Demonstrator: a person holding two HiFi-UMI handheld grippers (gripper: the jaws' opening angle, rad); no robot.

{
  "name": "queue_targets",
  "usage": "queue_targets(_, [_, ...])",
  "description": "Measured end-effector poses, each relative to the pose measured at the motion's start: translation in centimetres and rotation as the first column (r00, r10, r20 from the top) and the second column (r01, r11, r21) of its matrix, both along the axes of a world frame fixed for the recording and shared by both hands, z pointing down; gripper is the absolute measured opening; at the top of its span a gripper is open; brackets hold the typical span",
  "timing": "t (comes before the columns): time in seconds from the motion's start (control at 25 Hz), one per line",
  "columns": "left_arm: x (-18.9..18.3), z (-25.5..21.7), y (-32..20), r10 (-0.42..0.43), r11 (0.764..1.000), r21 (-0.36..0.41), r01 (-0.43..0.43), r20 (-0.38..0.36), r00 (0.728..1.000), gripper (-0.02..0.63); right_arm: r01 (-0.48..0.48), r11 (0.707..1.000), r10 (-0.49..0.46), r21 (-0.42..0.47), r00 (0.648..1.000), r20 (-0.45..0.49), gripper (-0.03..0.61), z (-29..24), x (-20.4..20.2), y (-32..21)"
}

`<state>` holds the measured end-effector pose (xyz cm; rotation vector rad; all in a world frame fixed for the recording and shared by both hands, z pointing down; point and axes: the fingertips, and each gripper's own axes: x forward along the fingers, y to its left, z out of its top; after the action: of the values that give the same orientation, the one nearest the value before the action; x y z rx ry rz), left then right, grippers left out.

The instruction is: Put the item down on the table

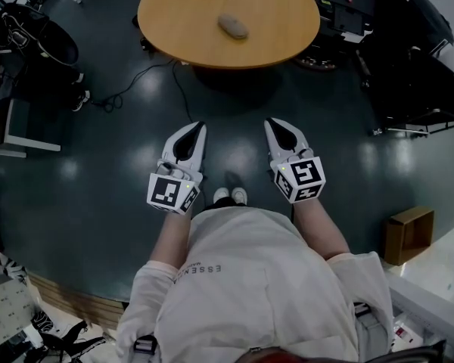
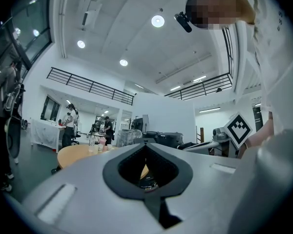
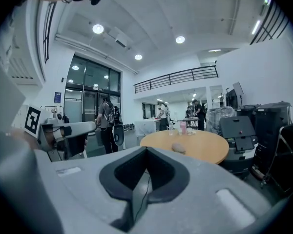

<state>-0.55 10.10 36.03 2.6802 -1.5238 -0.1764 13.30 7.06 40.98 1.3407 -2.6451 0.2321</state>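
A grey oblong item lies on the round wooden table ahead of me; the right gripper view also shows the item resting on the table. My left gripper and right gripper are held side by side over the dark floor, well short of the table. Both point toward it. Each has its jaws shut with nothing between them, as the left gripper and right gripper show in their own views.
A black cable runs across the floor under the table's near edge. Black equipment stands at the right, a cardboard box lower right, a white shelf at the left. Cups stand at the table's far edge. People stand beyond.
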Motion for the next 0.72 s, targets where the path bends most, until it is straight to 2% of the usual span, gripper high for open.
queue_targets(0.36, [-0.4, -0.5, -1.1, 0.034, 0.999, 0.022, -0.034, 0.016, 0.999, 0.008, -0.013, 1.0, 0.014, 0.009, 1.0, -0.01, -0.009, -0.7, -0.8, -0.8])
queue_targets(0.72, [0.1, 0.3, -2.3, 0.069, 0.998, -0.003, -0.069, 0.016, 0.997, 0.008, -0.044, 0.999, 0.044, -0.004, 0.999, 0.004, -0.009, -0.7, -0.2, -2.2])
